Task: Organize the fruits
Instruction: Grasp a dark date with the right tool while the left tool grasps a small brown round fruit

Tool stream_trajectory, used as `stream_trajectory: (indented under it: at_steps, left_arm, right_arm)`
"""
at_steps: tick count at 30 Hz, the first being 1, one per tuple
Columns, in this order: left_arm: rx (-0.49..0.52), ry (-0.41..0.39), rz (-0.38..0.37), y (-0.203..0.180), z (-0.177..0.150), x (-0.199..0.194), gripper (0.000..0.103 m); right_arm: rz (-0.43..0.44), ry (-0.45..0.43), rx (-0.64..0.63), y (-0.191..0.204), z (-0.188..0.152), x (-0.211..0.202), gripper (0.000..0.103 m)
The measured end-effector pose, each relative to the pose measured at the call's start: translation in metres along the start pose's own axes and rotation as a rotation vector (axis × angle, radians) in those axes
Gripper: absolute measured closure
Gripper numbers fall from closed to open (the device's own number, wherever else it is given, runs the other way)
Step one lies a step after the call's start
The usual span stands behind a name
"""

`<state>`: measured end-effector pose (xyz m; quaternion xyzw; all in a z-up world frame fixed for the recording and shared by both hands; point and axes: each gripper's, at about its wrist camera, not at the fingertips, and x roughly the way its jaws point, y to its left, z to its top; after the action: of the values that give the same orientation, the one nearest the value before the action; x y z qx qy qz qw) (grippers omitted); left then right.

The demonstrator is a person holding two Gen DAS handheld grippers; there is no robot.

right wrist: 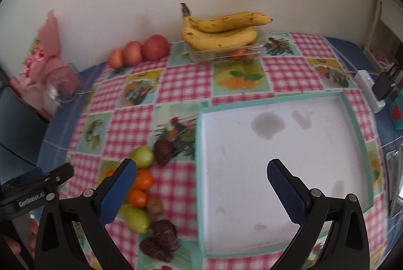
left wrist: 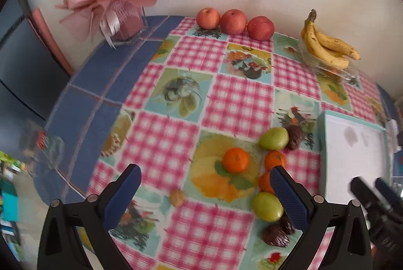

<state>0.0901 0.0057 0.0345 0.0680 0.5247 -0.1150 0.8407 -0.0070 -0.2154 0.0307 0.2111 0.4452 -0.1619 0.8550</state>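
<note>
Left gripper [left wrist: 205, 197] and right gripper [right wrist: 201, 190], both wide and empty, hovered beside the empty white tray [right wrist: 277, 159]; mandarins [left wrist: 236, 159] (loose, unsorted) lay just left of it, presumably awaiting transfer.

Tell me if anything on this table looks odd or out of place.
The tray is empty but blotched with dark stains. The bananas are brown-speckled and sit across a clear tub rather than inside it. Small fruit lies loose beside the tray.
</note>
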Motion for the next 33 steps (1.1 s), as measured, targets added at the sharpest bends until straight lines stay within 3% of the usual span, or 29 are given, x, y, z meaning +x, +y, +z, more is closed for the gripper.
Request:
stream_trajectory:
  at_steps: [7,14,17,20,25,33]
  left_arm:
    - [-0.072,-0.041,-0.035,0.024,-0.017,-0.005,0.000]
    - [-0.076,-0.236,-0.019,0.042,-0.007,-0.037,0.000]
    - [-0.067,-0.197,-0.040,0.044,-0.005,-0.028,0.000]
    - [-0.048,-0.121,0.026,0.040,-0.007,-0.009,0.000]
    - [-0.098,-0.020,0.006,0.047,-0.014,0.019,0.003]
    - [-0.164,0.083,-0.033,0.057,-0.025,0.049,0.020]
  right_arm:
    - [0.068,0.080,-0.042,0.019,-0.038,0.002,0.005]
    - [0.120,0.105,-0.075,0.038,-0.052,-0.001,0.022]
    - [0.151,0.065,-0.110,0.049,-0.048,-0.014,0.024]
    - [0.150,0.058,-0.138,0.056,-0.047,-0.016,0.028]
    - [0.134,0.138,-0.140,0.054,-0.052,0.004,0.047]
    - [0.103,0.225,-0.139,0.051,-0.067,0.026,0.053]
